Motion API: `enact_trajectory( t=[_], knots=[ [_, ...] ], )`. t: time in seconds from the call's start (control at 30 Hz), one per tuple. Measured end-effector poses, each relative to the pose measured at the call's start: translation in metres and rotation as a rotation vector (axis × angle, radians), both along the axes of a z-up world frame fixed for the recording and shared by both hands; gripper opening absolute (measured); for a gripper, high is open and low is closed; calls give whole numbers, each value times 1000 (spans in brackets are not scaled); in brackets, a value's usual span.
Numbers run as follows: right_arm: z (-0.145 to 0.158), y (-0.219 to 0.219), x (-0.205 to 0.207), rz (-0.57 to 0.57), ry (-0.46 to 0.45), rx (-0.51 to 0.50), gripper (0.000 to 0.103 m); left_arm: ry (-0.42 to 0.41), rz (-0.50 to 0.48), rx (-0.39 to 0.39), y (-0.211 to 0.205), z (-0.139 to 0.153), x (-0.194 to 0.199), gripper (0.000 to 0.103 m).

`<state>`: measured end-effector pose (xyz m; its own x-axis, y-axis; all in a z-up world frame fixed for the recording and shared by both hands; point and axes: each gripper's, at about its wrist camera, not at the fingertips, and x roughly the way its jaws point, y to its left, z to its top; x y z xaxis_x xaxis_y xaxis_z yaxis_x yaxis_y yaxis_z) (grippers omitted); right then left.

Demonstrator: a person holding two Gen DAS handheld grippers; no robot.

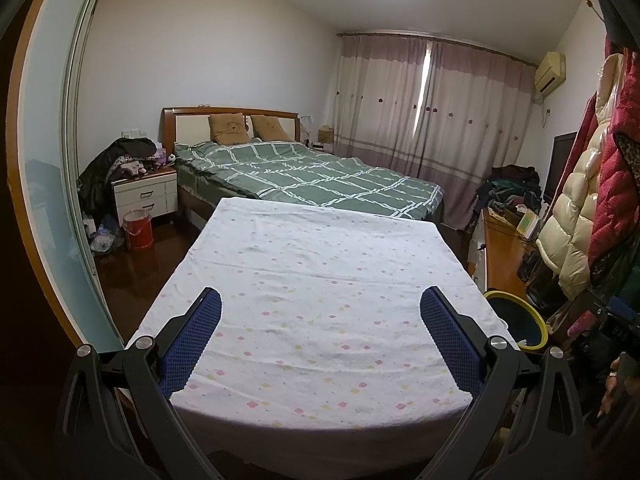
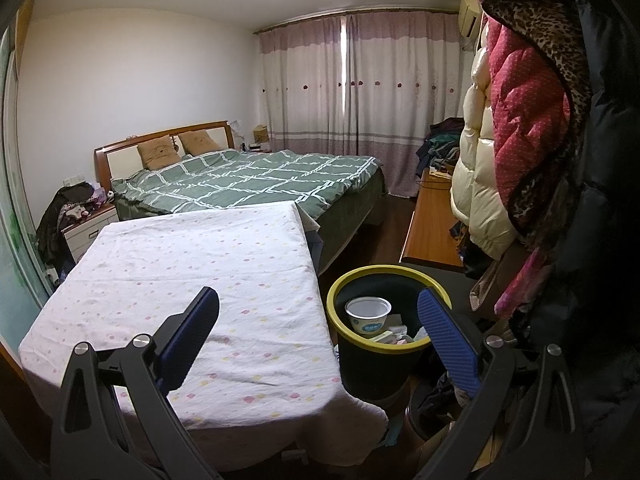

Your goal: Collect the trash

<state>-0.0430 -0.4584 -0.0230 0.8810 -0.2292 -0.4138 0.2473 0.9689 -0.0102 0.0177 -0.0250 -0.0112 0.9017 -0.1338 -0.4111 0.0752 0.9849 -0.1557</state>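
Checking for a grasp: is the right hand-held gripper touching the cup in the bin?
Apart. The right wrist view shows the hand-held gripper open, the cup lying untouched between its fingers inside the bin.

Open cloth-covered table (image 2: 168,264); bin (image 2: 374,372) just beside, hanging coats (image 2: 516,128) perhaps crowding its right.

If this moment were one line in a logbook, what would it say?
left claw: open, empty | right claw: open, empty | bin: holds white cup, paper scraps | tablecloth: bare

Table (image 1: 320,280) under floral cloth (image 2: 180,272); cloth bare.
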Motion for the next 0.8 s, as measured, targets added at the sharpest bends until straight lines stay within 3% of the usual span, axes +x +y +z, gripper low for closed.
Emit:
enact_trajectory(
  t=[0.5, 0.63, 0.8],
  knots=[
    [-8, -1, 11, 13, 27, 10, 95, 30, -43, -12, -10, -9, 20, 98],
    [-15, 1, 35, 62, 64, 36, 96, 79, -51, 13, -12, -17, 63, 98],
    [-25, 16, 100, 152, 113, 76, 96, 174, -18, 67, -9, -50, 150, 98]
  ],
)
